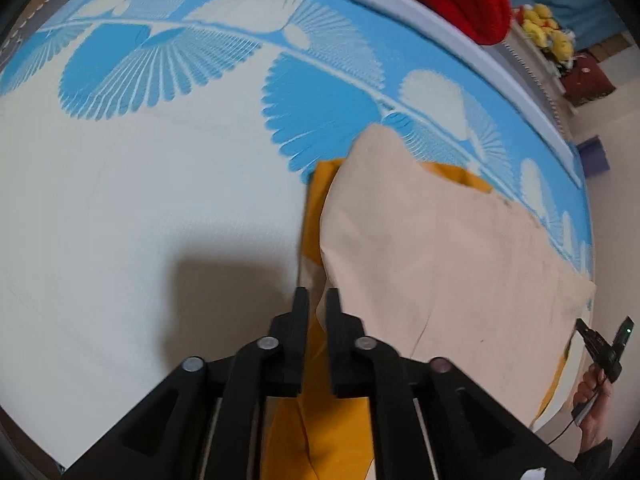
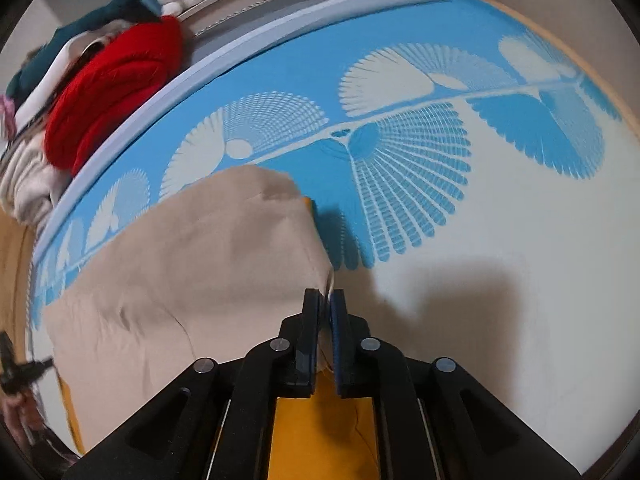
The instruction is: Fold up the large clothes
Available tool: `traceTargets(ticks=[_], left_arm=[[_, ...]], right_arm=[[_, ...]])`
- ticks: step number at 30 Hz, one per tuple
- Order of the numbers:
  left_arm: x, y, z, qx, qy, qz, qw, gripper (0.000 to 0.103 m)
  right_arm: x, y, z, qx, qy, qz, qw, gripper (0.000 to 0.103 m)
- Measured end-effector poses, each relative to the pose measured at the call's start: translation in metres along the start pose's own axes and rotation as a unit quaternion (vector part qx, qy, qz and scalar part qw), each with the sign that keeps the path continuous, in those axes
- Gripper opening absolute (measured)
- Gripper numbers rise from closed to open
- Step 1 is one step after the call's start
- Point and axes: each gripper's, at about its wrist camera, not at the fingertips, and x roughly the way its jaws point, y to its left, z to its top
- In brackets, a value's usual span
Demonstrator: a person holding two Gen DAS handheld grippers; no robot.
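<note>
A large beige and orange garment (image 1: 440,264) lies partly folded on a blue and cream patterned bed (image 1: 140,200). My left gripper (image 1: 317,300) is shut on the garment's edge, with cloth pinched between its narrow jaws. In the right wrist view the same garment (image 2: 192,264) spreads to the left, beige side up, orange underneath. My right gripper (image 2: 329,300) is shut on the garment's other edge, a thin fold of cloth between the jaws. The right gripper also shows at the left wrist view's right edge (image 1: 600,348).
A red knitted item (image 2: 108,92) and other piled clothes (image 2: 28,184) sit beyond the bed's far edge. Yellow flowers (image 1: 548,32) stand on a shelf behind. The cream part of the bed cover (image 2: 500,300) spreads right of the garment.
</note>
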Motion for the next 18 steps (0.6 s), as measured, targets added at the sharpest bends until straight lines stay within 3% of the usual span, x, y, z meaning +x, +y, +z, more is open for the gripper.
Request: traceTargets(ticks=[2,3,5,9,15,17,18], left_arm=[[-0.002,0.006,0.001,-0.01,-0.005,0.001,0.9999,0.029],[-0.002,0.009,0.001,-0.016,-0.005,0.002,0.9999,0.03],[0.001,0.011,0.0,-0.023,-0.001,-0.003,0.9997,0.031],[0.005,0.01,0.0,-0.015,0.006,-0.006,0.9999,0.032],[-0.012,0.023,0.006,-0.06,-0.038,-0.022,0.9972,0.032],[-0.01,0.018,0.007,-0.052,-0.031,-0.042,0.9973,0.032],[-0.005,0.013,0.005,-0.039,-0.016,-0.05,0.9979,0.032]], right_arm=[[0.0,0.003,-0.002,-0.008,0.005,0.009,1.0,0.023],[0.002,0.002,-0.003,-0.011,0.009,0.008,1.0,0.029],[0.006,0.003,-0.005,-0.018,0.021,0.003,1.0,0.032],[0.013,0.003,-0.011,-0.023,0.042,-0.006,0.999,0.032],[0.012,0.01,-0.015,-0.042,0.044,-0.018,0.998,0.032],[0.013,0.011,-0.016,-0.045,0.044,-0.021,0.998,0.025],[0.014,0.012,-0.016,-0.048,0.046,-0.022,0.998,0.015]])
